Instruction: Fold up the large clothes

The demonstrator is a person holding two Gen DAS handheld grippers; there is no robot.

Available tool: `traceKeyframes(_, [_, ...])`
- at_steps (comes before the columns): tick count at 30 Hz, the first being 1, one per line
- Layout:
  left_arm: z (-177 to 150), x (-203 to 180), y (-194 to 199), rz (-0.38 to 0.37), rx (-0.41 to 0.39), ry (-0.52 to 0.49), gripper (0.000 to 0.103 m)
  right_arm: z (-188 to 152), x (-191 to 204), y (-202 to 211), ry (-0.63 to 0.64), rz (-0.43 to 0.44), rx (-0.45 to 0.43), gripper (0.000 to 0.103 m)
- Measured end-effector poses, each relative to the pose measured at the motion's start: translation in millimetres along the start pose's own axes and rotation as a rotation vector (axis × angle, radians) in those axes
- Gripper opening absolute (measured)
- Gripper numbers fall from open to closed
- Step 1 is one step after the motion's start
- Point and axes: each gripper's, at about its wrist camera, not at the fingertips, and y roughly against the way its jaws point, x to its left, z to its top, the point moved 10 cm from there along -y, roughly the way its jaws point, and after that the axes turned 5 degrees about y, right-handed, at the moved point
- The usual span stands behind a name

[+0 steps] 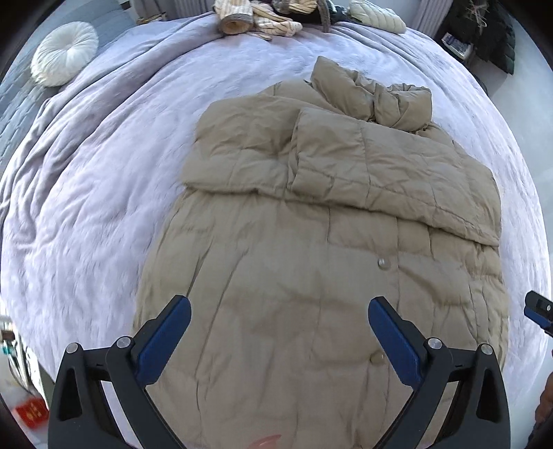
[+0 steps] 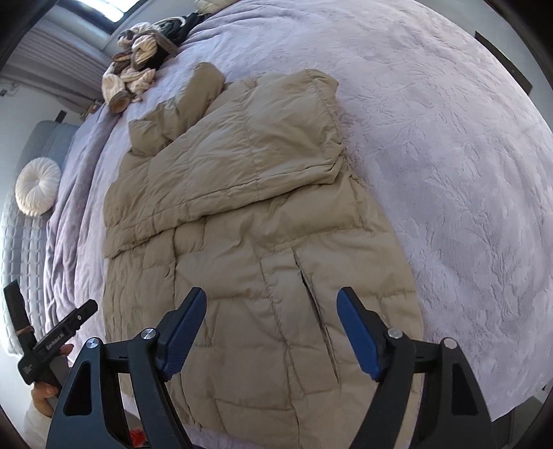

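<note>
A tan quilted puffer coat lies spread on a lilac bedspread, with its sleeves folded across the chest and the hood bunched at the far end. In the right wrist view the same coat runs from the near edge toward the far left. My left gripper hangs above the coat's lower part, open, nothing between its blue pads. My right gripper hovers over the hem near a slit, also open and empty. The right gripper's tip shows at the left view's right edge. The left gripper's body appears low on the left of the right wrist view, in a hand.
A round white cushion rests at the bed's far left. A heap of striped and dark clothes and a cream quilted garment lie at the far end. The lilac bedspread stretches wide to the coat's right. A dark coat hangs beyond the bed.
</note>
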Motion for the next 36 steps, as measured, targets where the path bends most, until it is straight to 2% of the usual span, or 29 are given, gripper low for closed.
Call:
traceKeyframes(2, [-9.3,2.1,4.5,0.005,0.006,0.007,0.103,-1.7,2.4,4.3,0.009,0.006,-0.004,0.086])
traceKeyframes(5, [-23.2,4.7,11.3,0.003,0.017,0.013,0.103,-5.1,6.8,11.5,0.015,0.015,-0.023,0.102])
traceKeyframes(12, [-50.1,18.9,15.9,0.0,0.038,0.008,0.103,-23.2,11.3,18.0,-0.017,0.041,-0.046,0.103])
traceKeyframes(18, [-81.5,46.9,14.1,0.017,0.047,-0.018,0.103,-63.9,15.2,16.0,-0.067,0.053,-0.037,0.103])
traceKeyframes(20, [-97.2,58.5,11.6,0.003,0.076,-0.011,0.103,-81.4,19.1,15.4,-0.081,0.057,-0.031,0.103])
traceKeyframes(22, [-113.5,70.9,10.6,-0.018,0.107,0.002,0.103,-100.9,24.3,14.1,-0.102,0.07,-0.02,0.103])
traceKeyframes(27, [-147.8,98.1,12.7,-0.004,0.136,0.007,0.103,-141.8,34.1,10.4,-0.143,0.093,0.013,0.103])
traceKeyframes(33, [-172.8,119.3,11.0,-0.001,0.168,0.036,0.103,-174.7,40.6,6.0,-0.155,0.081,0.035,0.103])
traceKeyframes(36, [-179.0,121.4,7.2,-0.006,0.179,0.036,0.103,-188.7,38.9,-0.9,-0.193,0.099,0.098,0.103])
